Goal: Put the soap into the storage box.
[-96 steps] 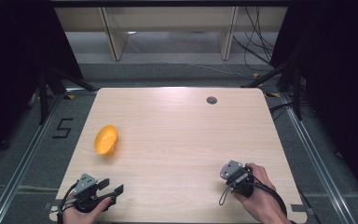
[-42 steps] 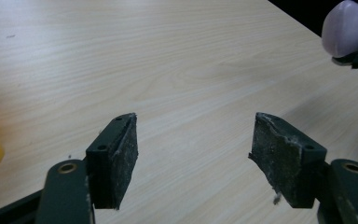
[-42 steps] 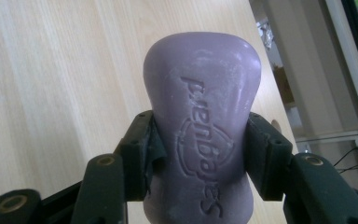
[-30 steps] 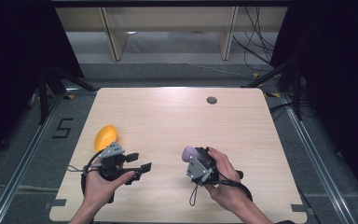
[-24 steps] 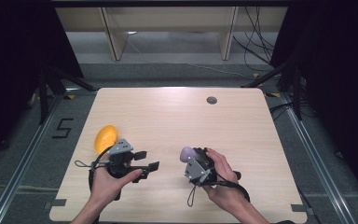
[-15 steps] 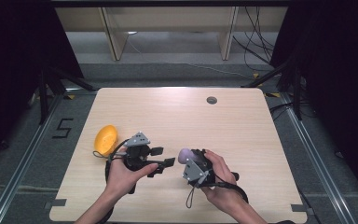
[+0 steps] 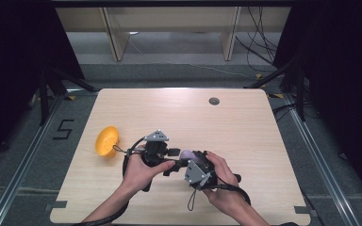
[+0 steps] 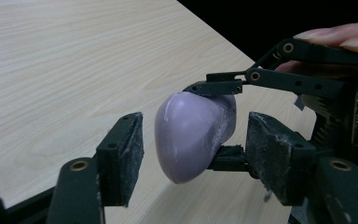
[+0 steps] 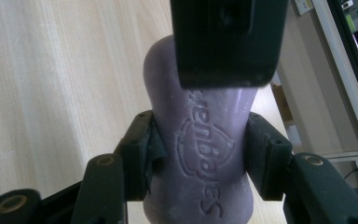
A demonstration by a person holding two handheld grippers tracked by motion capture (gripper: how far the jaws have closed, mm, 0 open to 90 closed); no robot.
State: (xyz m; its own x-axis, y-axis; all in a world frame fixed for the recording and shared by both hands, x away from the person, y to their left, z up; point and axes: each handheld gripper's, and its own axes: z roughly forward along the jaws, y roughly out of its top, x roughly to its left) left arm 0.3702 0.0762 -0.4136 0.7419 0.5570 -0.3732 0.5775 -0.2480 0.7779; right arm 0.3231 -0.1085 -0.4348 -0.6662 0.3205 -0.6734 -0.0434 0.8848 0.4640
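Nearest, at six o'clock on the table (image 7: 264, 141), the purple soap-like bar (image 9: 200, 140) is clamped at its waist by the right claw (image 9: 198, 156), presumably held out for a handover. Its rounded end sits between the left claw (image 8: 193, 156) pads, which have just been closing but are not yet pressing. Farther off, at nine o'clock, an orange bowl (image 7: 106, 141) lies tipped on its side.

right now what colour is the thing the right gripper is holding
Pale purple, a lilac tone; the soap-like block shows best in the right gripper view.
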